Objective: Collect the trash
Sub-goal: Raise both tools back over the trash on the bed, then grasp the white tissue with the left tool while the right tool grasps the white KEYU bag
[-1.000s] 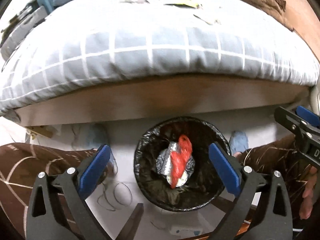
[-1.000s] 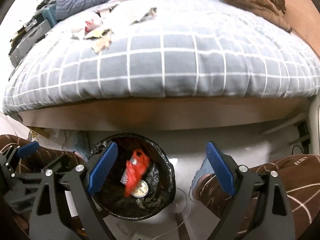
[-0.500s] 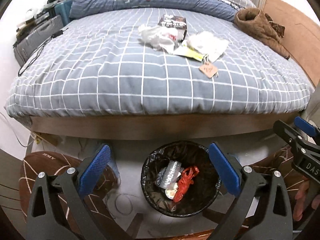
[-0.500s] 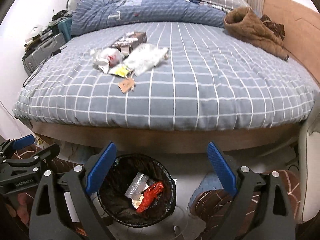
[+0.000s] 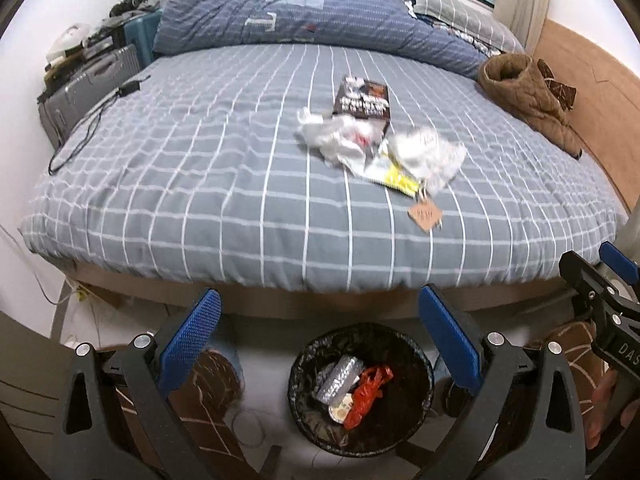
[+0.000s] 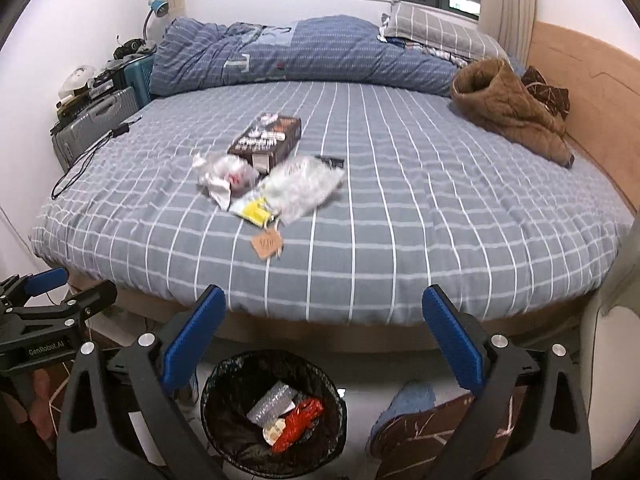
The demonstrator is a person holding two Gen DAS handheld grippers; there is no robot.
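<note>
Trash lies on the grey checked bed point(image 5: 200, 184): a dark box point(image 5: 363, 99) point(image 6: 267, 138), a crumpled white wrapper point(image 5: 336, 139) point(image 6: 224, 171), a clear plastic bag point(image 5: 428, 156) point(image 6: 304, 184), a yellow-and-white packet point(image 5: 394, 176) point(image 6: 254, 210) and a brown tag point(image 5: 425, 214) point(image 6: 267, 243). A black-lined bin point(image 5: 362, 388) point(image 6: 274, 410) on the floor holds a red wrapper point(image 5: 370, 394) point(image 6: 298, 424) and a silver one point(image 5: 340, 374). My left gripper point(image 5: 320, 340) and right gripper point(image 6: 324, 344) are open and empty, raised near the bin, short of the bed edge.
A folded blue duvet point(image 6: 300, 56) and pillow point(image 6: 436, 28) lie at the bed's far end. A brown jacket point(image 6: 508, 108) sits far right by the wooden headboard point(image 6: 592, 92). A suitcase point(image 5: 88, 84) stands left; a cable point(image 5: 88, 128) trails onto the bed. My legs flank the bin.
Both grippers have risen and tilted up from over the bin, so the bed top and its trash came into view. The jaws stayed open. The bin's contents are unchanged.
</note>
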